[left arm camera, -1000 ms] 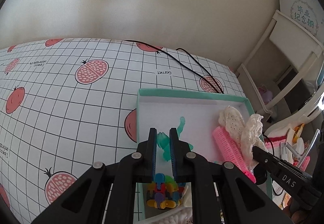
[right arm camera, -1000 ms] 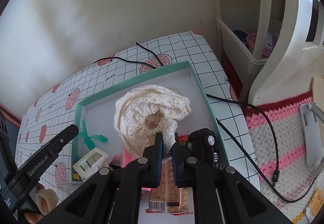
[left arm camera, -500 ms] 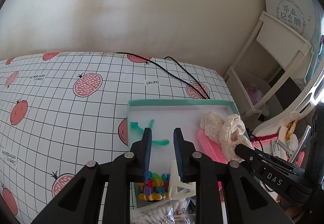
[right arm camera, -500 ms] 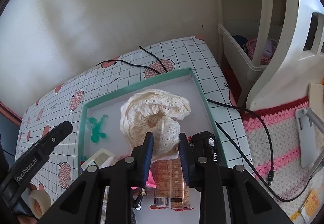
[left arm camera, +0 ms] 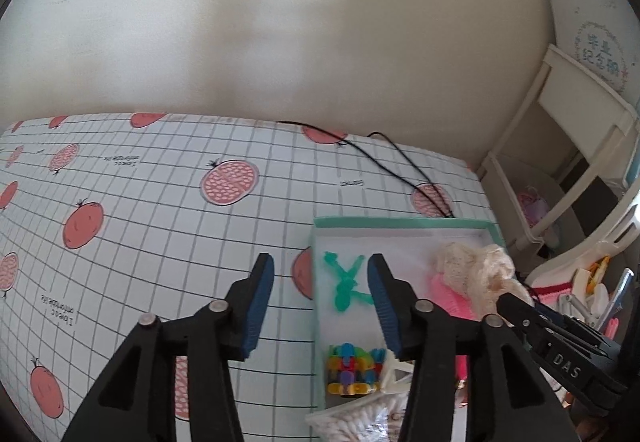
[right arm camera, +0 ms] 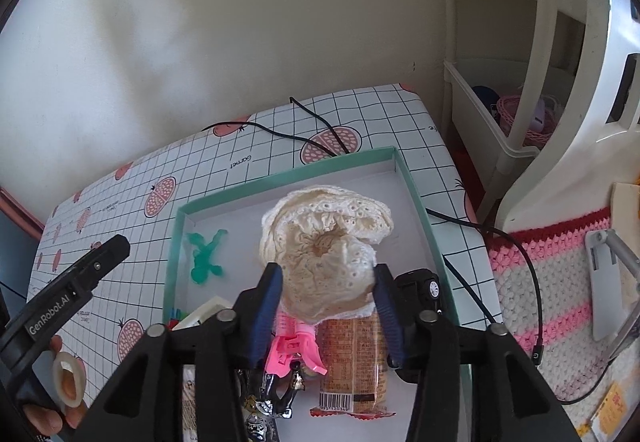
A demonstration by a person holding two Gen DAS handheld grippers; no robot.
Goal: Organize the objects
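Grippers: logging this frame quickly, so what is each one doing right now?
Left gripper: open, holding nothing.
Right gripper: open, holding nothing, above the lace scrunchie.

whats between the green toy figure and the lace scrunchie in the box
Only bare white box floor lies between the green figure and the lace scrunchie, seen in the right wrist view.
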